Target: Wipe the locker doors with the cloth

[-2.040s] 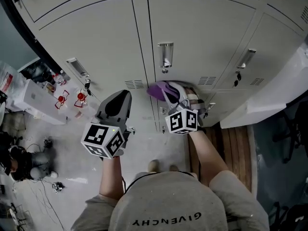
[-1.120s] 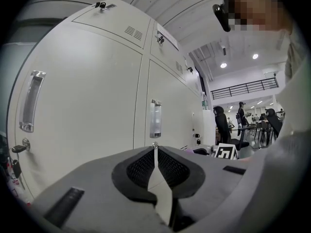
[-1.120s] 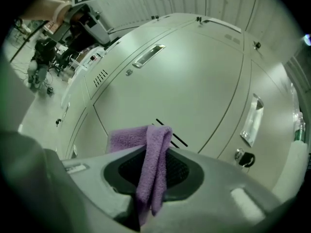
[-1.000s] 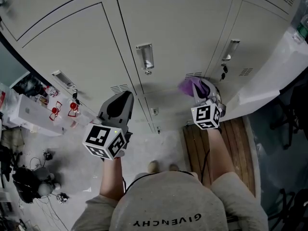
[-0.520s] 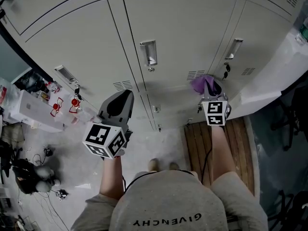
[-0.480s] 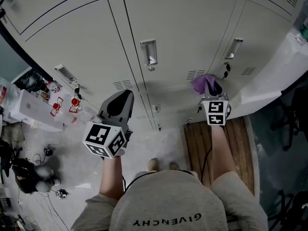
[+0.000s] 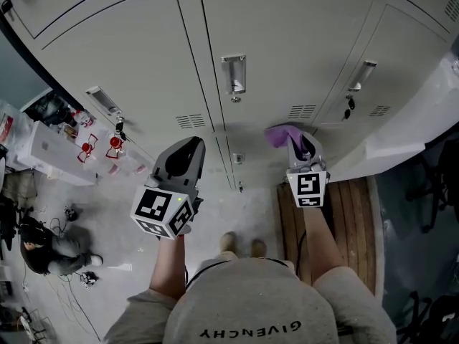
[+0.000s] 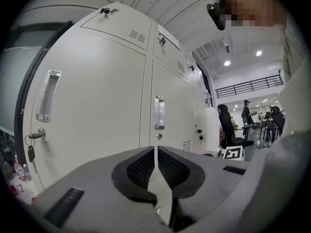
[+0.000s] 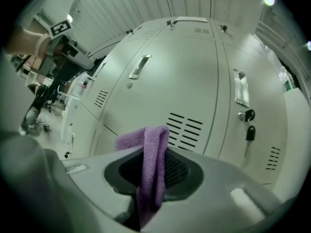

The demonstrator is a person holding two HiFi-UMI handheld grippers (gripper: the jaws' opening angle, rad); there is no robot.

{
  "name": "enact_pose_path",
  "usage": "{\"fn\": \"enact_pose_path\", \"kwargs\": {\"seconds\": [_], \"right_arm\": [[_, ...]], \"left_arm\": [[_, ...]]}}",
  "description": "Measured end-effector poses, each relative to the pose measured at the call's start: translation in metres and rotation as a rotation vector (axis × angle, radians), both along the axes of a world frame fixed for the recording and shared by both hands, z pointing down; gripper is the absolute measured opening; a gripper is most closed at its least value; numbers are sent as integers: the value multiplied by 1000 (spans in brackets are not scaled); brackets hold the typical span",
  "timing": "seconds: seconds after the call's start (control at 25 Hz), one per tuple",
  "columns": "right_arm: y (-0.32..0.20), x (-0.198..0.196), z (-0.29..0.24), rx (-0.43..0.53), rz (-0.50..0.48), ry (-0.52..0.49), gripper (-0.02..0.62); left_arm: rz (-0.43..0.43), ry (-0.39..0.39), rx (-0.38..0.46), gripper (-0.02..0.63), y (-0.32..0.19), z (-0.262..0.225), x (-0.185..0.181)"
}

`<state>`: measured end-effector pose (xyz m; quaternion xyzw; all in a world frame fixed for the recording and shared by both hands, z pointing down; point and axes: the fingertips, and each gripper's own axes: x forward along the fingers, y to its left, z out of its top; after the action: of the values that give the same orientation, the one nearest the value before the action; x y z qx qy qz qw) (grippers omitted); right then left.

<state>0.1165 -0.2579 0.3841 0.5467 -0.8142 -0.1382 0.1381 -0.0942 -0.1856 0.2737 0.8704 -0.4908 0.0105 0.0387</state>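
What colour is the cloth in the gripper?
The soft folded cloth is purple, clearest in the right gripper view.

The folded purple terry cloth [image 7: 281, 134], pinched in the right gripper [image 7: 297, 143], started well left of the slotted vent [image 7: 301, 111] on the middle grey locker door. It swept rightward to just below the vent, then on past its right end! Now it has swung back and sits below the vent's left end, slightly lower than half a second ago.
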Motion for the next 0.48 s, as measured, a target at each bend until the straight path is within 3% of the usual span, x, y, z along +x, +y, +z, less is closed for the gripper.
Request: {"fn": "enact_pose_path", "kwargs": {"seconds": [0.48], "right_arm": [[18,-98,55,-76,-190,-19,70]], "left_arm": [[-53,37,-75,18,4,75,-14]]}}
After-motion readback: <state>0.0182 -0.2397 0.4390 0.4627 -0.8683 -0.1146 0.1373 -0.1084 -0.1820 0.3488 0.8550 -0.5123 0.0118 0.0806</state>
